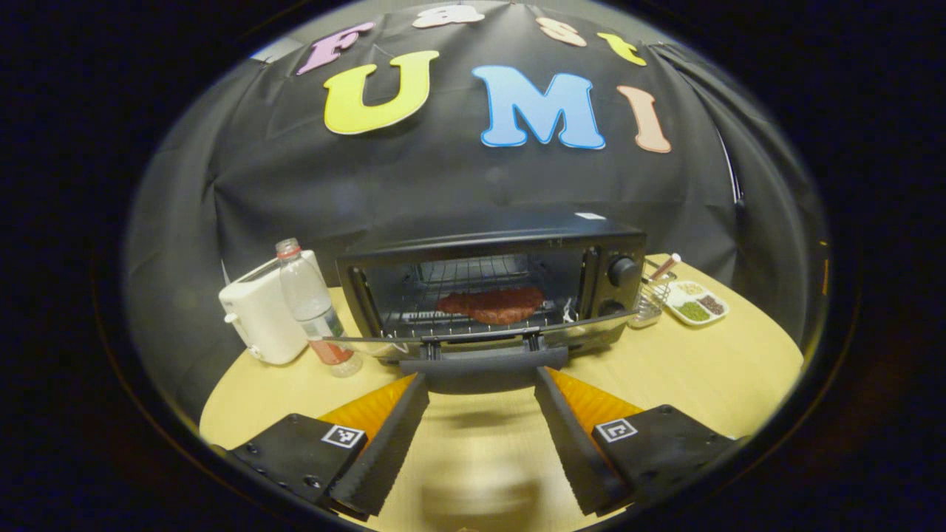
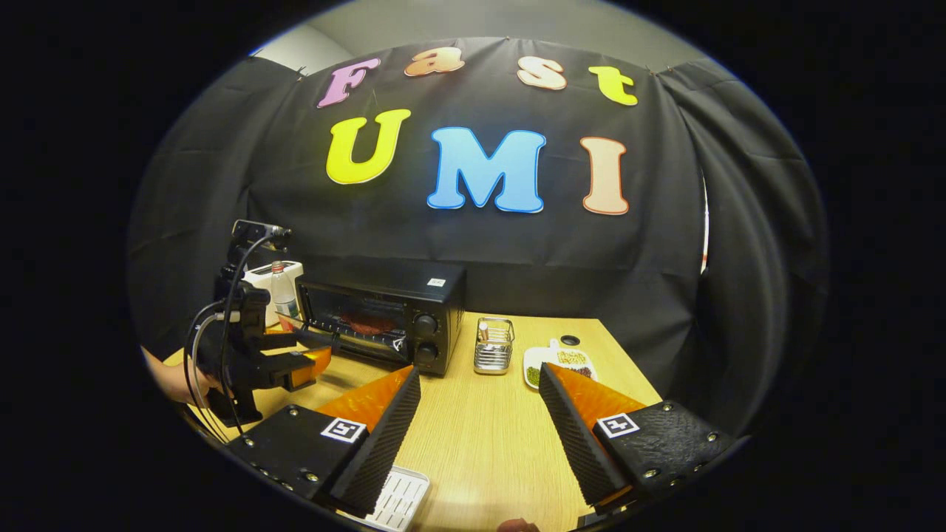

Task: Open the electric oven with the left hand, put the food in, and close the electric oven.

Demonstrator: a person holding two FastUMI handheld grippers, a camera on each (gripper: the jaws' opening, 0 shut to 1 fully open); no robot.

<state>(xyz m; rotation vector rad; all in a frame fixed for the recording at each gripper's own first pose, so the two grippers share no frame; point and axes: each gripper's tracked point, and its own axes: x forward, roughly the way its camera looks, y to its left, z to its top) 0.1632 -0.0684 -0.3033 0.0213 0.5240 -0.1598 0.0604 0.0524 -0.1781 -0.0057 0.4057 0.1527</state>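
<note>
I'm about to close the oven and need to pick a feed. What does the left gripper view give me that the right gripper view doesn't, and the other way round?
Left gripper view: the left tongs open, just short of the black oven's lowered door handle, with the reddish food on the rack.

Right gripper view: the left tongs from outside, the open right tongs, and a white ridged tray at the near table edge.

Both: the black electric oven, wire basket, white divided dish.
</note>
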